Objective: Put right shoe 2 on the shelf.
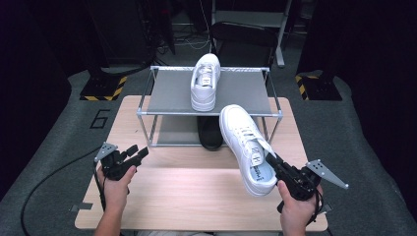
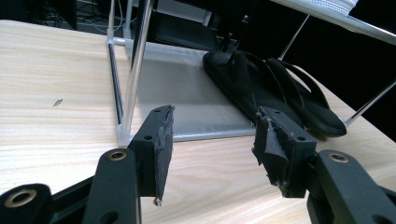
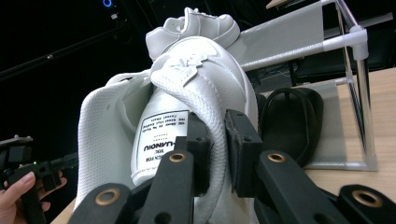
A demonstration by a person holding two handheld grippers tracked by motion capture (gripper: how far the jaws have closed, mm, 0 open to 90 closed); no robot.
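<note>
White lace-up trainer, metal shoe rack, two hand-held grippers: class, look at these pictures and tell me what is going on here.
A person is tidying shoes onto a grey two-shelf metal rack on a light wooden table. The right gripper is shut on the tongue of a white lace-up trainer and holds it in front of the rack. Its matching white trainer stands on the top shelf, and black rubber sandals lie on the lower one. The left gripper is open and holds nothing.
</note>
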